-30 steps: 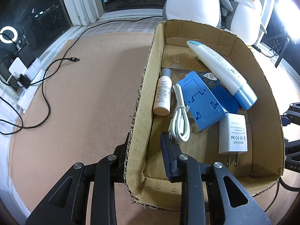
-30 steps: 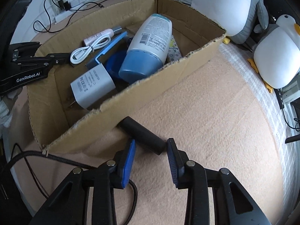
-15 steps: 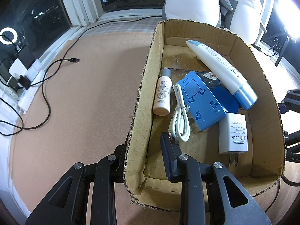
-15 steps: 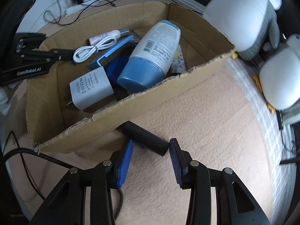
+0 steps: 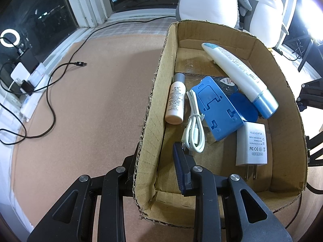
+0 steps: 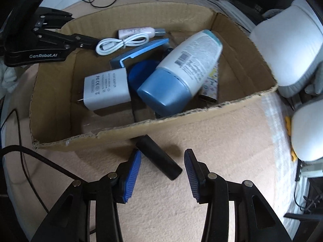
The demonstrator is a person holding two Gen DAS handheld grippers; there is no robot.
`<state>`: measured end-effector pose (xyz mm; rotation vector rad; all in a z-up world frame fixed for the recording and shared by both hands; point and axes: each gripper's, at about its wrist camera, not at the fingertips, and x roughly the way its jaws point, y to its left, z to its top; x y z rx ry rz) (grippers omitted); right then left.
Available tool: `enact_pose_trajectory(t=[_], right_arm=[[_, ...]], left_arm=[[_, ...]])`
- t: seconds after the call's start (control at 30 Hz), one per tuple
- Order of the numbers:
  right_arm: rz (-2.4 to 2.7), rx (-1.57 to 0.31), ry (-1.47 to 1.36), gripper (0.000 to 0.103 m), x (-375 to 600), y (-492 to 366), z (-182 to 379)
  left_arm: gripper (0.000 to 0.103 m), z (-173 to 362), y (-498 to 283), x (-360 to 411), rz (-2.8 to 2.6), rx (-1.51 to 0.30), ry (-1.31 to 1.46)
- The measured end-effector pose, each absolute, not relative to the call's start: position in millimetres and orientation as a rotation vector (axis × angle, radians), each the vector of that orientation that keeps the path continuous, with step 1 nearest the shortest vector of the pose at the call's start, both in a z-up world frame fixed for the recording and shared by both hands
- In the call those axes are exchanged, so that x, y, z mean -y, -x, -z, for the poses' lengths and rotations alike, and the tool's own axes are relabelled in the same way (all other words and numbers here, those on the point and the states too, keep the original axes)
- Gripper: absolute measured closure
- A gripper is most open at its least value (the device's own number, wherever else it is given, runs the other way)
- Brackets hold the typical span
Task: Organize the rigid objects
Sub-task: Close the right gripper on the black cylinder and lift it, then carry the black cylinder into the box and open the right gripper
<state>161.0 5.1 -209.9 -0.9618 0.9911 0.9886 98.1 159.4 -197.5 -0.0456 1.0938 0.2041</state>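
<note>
Beige mat — left gripper [image 5: 155,167] jaws clamp cardboard box [image 5: 149,109] wall; right gripper [image 6: 161,169] jaws apart, straddling black cylinder [image 6: 159,157].

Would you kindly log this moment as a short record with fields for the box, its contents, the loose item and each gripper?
container: open cardboard box on the tan mat
contents: white wall charger, coiled white cable, blue plastic stand, large white tube with blue cap, small white bottle
loose item: black cylinder, outside the box's near wall
left gripper: jaws clamped on the box wall
right gripper: jaws astride the cylinder, not gripping
</note>
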Motion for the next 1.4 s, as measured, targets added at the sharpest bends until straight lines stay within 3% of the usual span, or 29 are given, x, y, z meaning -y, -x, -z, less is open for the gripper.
enact_pose_trajectory(t=[0.07,0.2,0.57,1.03,1.4], right_arm=[[-1.007,-0.991,0.971,0.063,-6,-163,210],[-1.034,-1.075,0.876,0.088,1,-180,209],[-0.931,-1.036,0.799,0.088,29,-159,200],[-0.844,-0.869,0.495,0.088,4,-125,116],[-0.823,-0.895,0.439,0.088,-30,-118,135]], left_arm=[[0.076,197,-99,-159,-0.208,-1.096,0.048],[0.076,197,-99,-157,-0.218,-1.097,0.045],[0.076,197,-100,-157,-0.221,-1.100,0.048],[0.076,191,-93,-161,-0.212,-1.084,0.066],[0.076,172,-81,-166,-0.215,-1.044,0.085]])
